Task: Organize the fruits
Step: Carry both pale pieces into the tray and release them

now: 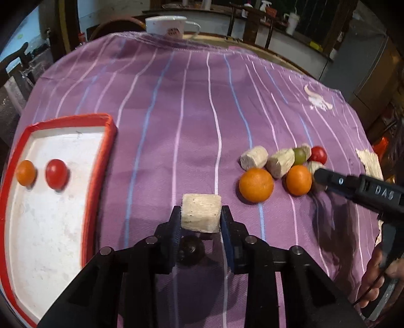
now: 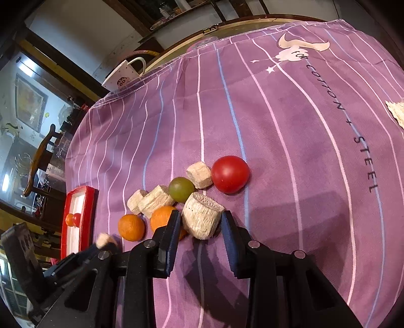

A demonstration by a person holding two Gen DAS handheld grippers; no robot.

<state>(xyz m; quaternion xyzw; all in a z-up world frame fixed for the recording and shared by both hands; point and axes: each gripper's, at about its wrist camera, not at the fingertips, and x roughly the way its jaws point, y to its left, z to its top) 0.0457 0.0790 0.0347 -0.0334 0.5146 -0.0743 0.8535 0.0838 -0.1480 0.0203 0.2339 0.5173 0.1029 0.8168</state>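
My left gripper is shut on a pale wooden block held above the purple cloth. To its left the red-rimmed white tray holds a small orange and a red tomato. On the right lie two oranges, a green grape, a red tomato and wooden blocks. My right gripper has its jaws around another wooden block on the cloth, touching it. The grape and tomato lie just beyond it.
A white mug stands at the table's far edge. A flat pale piece lies at the cloth's right side. The striped purple cloth covers the round table. Chairs and shelves stand beyond the table.
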